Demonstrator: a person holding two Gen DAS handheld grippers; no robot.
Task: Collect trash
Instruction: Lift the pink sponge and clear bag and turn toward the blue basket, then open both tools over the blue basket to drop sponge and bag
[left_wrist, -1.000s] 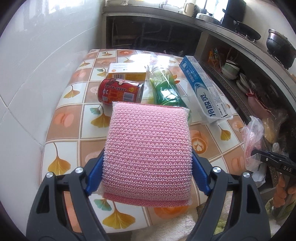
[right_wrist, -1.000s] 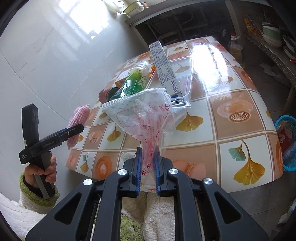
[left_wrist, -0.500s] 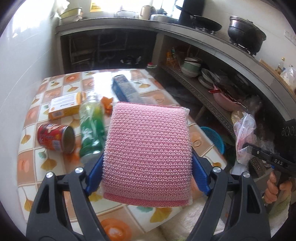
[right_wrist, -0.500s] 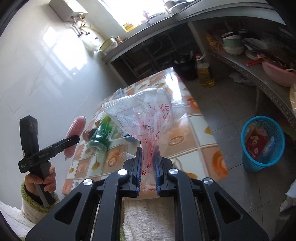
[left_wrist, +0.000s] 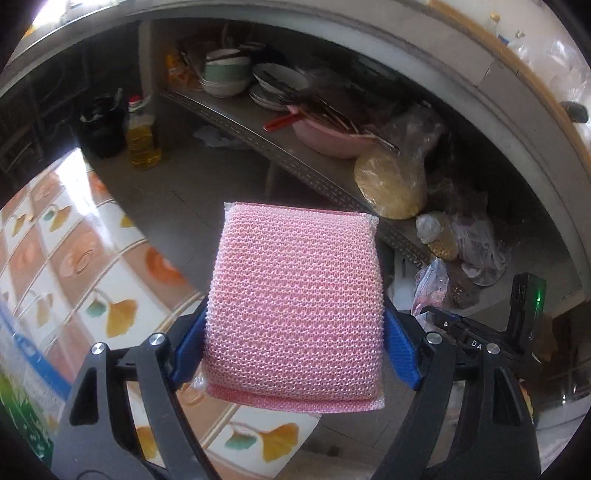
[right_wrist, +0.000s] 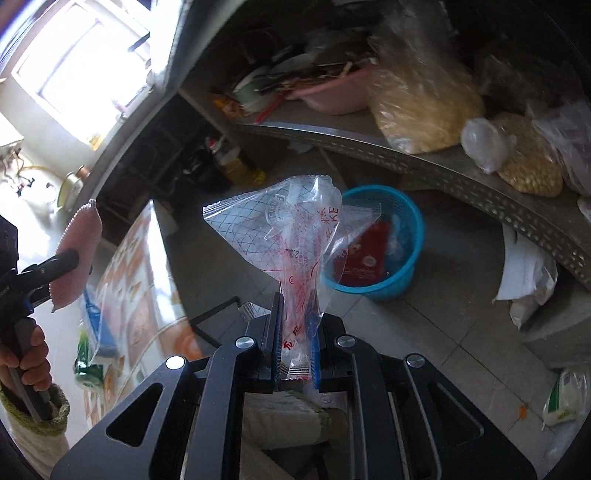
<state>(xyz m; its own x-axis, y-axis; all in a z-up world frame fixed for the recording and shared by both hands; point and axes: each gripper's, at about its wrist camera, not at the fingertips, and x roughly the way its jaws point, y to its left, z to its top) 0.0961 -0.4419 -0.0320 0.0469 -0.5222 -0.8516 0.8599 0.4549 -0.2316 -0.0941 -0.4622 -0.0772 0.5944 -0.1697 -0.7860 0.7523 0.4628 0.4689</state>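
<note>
Beyond the worktop (left_wrist: 110, 258) edge, over the floor: pink scouring sponge (left_wrist: 295, 302), soft, light, springy, pinched by its side edges in left hand-held gripper (left_wrist: 295, 354). Smaller: clear snack wrapper (right_wrist: 291, 240), flimsy, slippery, clamped at its tail by right hand-held gripper (right_wrist: 295, 343), near blue basket (right_wrist: 413, 258).

a pink basin (left_wrist: 325, 136) sits on the metal shelf (left_wrist: 295, 162), near its front edge, with stacked bowls (left_wrist: 225, 75) further along. a bottle of yellow oil (left_wrist: 142, 138) stands on the floor by the tiled table (left_wrist: 74, 266).
</note>
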